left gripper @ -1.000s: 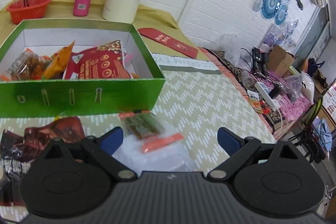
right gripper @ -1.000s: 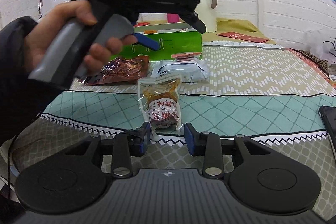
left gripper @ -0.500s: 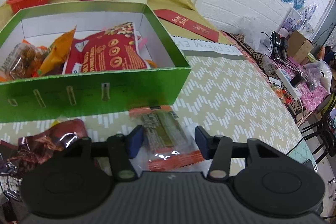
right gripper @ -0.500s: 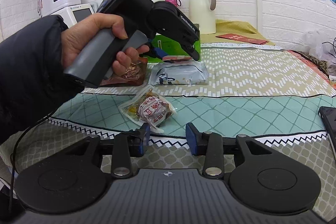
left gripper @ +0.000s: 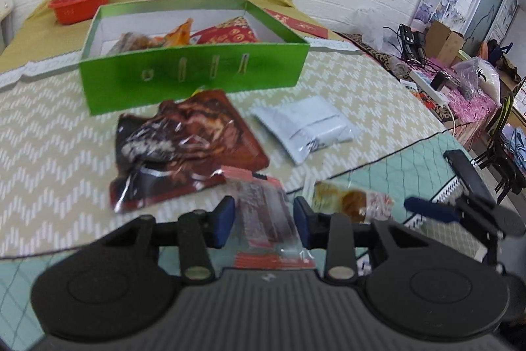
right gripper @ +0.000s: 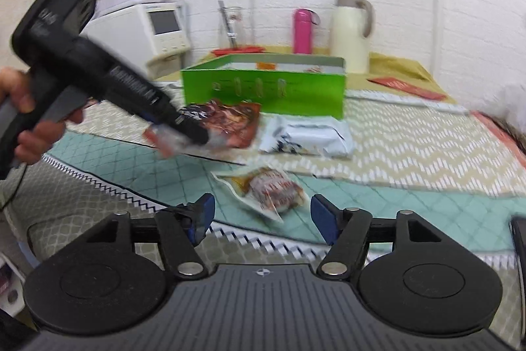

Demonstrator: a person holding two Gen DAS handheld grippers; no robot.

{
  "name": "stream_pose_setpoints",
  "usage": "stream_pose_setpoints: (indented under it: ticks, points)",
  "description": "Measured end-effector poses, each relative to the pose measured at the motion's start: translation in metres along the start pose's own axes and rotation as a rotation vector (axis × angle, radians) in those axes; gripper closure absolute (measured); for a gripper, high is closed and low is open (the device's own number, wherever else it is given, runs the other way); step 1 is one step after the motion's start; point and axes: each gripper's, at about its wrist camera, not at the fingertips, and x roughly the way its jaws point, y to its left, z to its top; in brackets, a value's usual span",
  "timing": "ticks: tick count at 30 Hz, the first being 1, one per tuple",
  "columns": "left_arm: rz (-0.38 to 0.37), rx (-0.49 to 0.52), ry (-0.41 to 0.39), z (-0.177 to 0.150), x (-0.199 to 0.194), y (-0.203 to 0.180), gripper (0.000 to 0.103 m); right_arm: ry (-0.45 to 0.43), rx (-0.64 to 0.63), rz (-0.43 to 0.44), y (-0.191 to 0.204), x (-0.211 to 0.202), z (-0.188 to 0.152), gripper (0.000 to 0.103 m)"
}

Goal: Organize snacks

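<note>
gripping the orange-edged packet (left gripper: 263, 213), left gripper (left gripper: 263, 219) has just closed, lifted it away; right gripper (right gripper: 259, 214) has just opened wide.

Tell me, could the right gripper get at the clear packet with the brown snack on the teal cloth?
Probably yes: the right gripper stands open, the clear packet lies just ahead, nothing between.

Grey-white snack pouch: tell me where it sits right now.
In the left wrist view the grey-white snack pouch lies right of the dark red packet, just before the green box.
</note>
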Motion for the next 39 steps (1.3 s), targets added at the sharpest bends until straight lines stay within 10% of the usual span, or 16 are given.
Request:
stream_pose_setpoints:
  ticks: [5, 9, 31, 35, 39]
  points:
    - [0.009, -0.073, -0.012, -0.026, -0.024, 0.021, 0.069, 0.014, -0.120, 0.075, 0.002, 0.029, 0.014, 0.000]
    - [-0.003, -0.072, -0.045, -0.035, -0.035, 0.018, 0.033, 0.065, -0.145, 0.019, 0.008, 0.035, 0.015, 0.000]
    - [0.022, 0.048, -0.001, -0.037, -0.002, -0.007, 0.043, 0.124, 0.103, -0.066, 0.006, 0.049, 0.017, 0.000]
    - [0.022, 0.039, -0.010, -0.037, -0.001, -0.007, 0.044, 0.105, 0.110, -0.074, 0.003, 0.046, 0.014, 0.022]
    - [0.043, 0.074, -0.027, -0.036, 0.004, -0.012, 0.044, 0.104, 0.123, -0.086, 0.001, 0.039, 0.011, 0.021]
